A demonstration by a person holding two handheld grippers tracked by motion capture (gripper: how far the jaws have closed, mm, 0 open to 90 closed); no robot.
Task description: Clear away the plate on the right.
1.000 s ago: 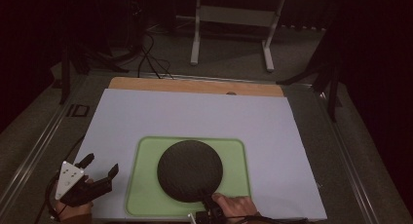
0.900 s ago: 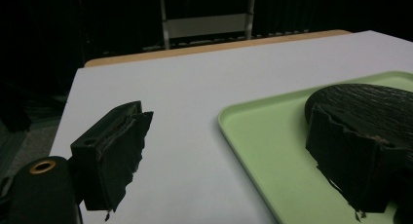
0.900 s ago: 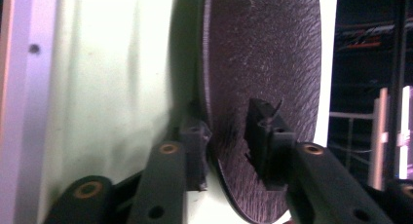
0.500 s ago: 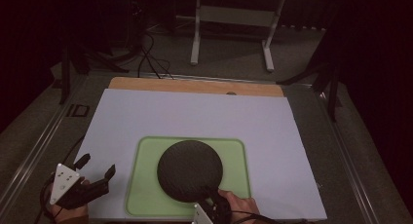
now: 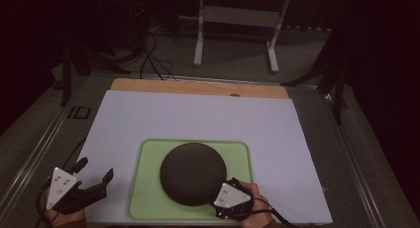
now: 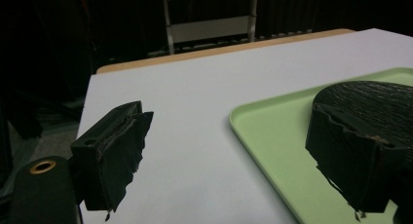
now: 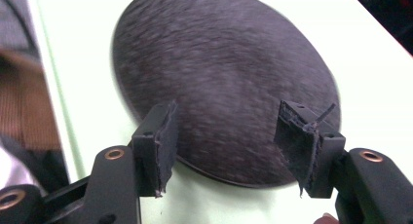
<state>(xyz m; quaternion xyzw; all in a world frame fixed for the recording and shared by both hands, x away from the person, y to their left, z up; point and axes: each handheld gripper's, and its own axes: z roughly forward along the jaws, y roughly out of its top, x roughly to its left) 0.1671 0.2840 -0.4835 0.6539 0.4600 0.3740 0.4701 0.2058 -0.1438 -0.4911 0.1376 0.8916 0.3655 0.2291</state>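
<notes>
A dark, rough-textured round disc [image 5: 193, 172] [image 7: 219, 73] [image 6: 375, 95] lies on a pale green tray [image 5: 148, 181] [image 6: 272, 136] [image 7: 73, 73] at the near middle of the white mat. My right gripper [image 5: 224, 192] [image 7: 229, 146] hovers over the disc's near right edge. Its jaws have just been opening and stand wide, with nothing between the pads. My left gripper [image 5: 94, 171] [image 6: 234, 156] is open over the mat, left of the tray, holding nothing.
The white mat [image 5: 198, 119] covers a wooden tabletop whose far strip [image 5: 198, 86] shows. On the dark floor beyond stand a white metal frame [image 5: 237, 20], black cables [image 5: 148, 54] and dark stand legs at both sides.
The right gripper has let go of the disc's near edge, opened its jaws and moved up and to the right. The left gripper has hardly moved.
</notes>
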